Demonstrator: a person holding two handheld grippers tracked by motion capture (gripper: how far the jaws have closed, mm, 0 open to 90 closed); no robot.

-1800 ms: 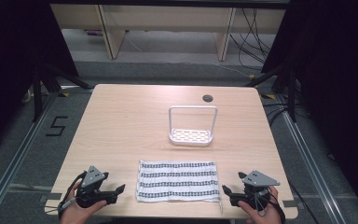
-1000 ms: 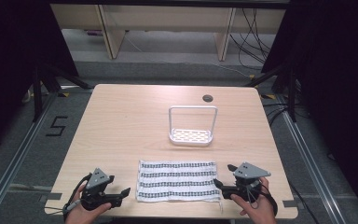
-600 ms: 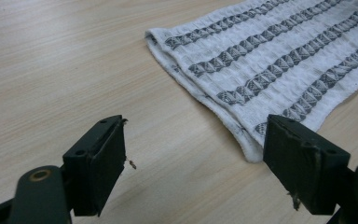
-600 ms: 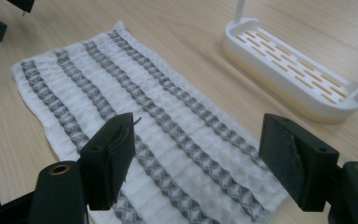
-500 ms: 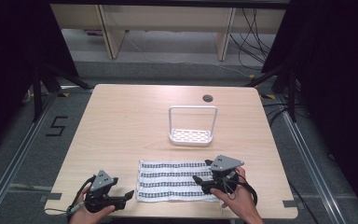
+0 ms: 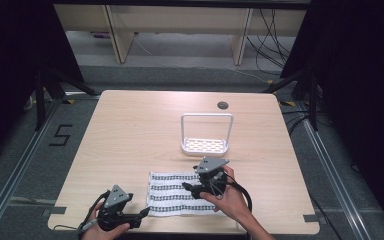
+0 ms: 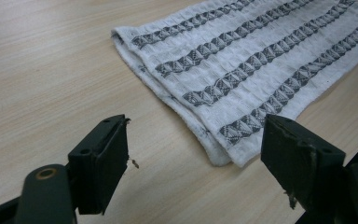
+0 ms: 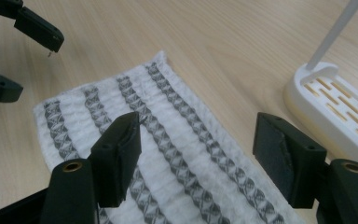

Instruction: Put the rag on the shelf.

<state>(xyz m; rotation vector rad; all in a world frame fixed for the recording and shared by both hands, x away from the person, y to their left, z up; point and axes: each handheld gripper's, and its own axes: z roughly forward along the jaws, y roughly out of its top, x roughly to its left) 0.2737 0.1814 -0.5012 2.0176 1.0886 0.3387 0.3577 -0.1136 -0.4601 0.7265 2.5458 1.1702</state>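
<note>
A white towel (image 6: 172,194) with dark patterned stripes lies folded flat near the table's front edge. My left gripper (image 6: 143,214) rests low at the towel's near left corner, open. In the left gripper view, that corner (image 7: 223,156) lies just ahead between the wide jaws of the left gripper (image 7: 196,126). My right gripper (image 6: 189,189) hovers over the towel's right half, pointing left. Its jaws have just been closing a little but stand open, with nothing pinched. In the right gripper view, the right gripper (image 8: 198,121) looks down on the towel (image 8: 168,135).
A white slotted rack (image 6: 205,145) with a tall loop handle stands behind the towel, close to my right hand; its base (image 8: 335,107) lies just right of the right jaw. A round cable hole (image 6: 223,105) is at the back. The light wooden table (image 6: 130,135) spreads to the left.
My right gripper has moved left from the table's front right onto the towel's right half. My left gripper has edged slightly right toward the towel's corner.
</note>
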